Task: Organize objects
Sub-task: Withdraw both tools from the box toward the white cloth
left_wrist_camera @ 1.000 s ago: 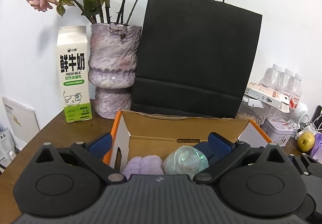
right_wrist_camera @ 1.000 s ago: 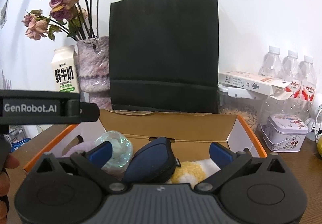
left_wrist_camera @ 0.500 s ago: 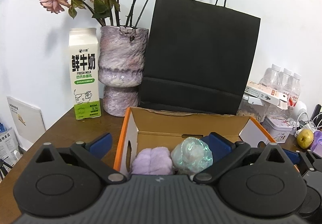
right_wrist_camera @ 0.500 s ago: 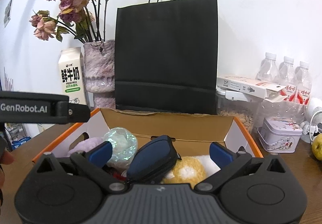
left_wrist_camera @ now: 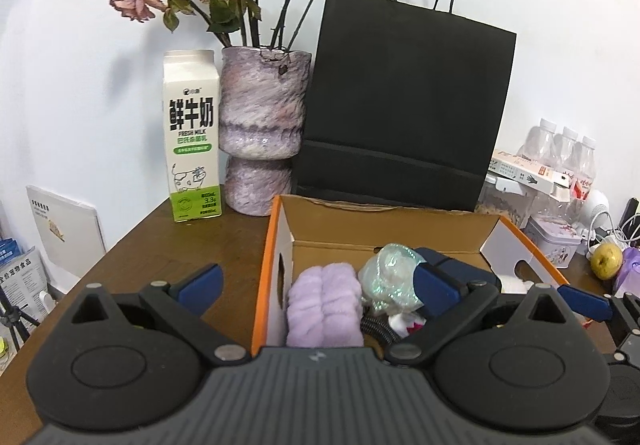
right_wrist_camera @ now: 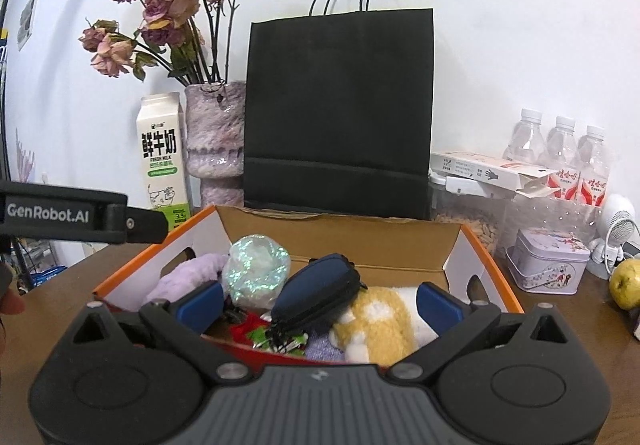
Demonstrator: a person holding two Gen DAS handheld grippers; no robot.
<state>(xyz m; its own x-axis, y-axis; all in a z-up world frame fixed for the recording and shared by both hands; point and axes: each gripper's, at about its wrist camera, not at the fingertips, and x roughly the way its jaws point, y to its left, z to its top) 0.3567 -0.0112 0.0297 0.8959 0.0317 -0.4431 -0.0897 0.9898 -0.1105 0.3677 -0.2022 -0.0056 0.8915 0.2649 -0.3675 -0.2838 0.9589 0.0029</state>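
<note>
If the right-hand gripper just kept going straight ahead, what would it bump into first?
Probably the dark blue zip pouch, lying tilted on the other things in the orange-edged cardboard box, straight ahead of the open right gripper. The yellow-and-white plush lies just right of that line. Depth is hard to judge.

Left tool (left_wrist_camera: pixel 318 287) spread wide, empty, above orange box (left_wrist_camera: pixel 267 265).

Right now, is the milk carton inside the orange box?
No, the milk carton stands upright on the table beside the vase, outside the orange box.
</note>
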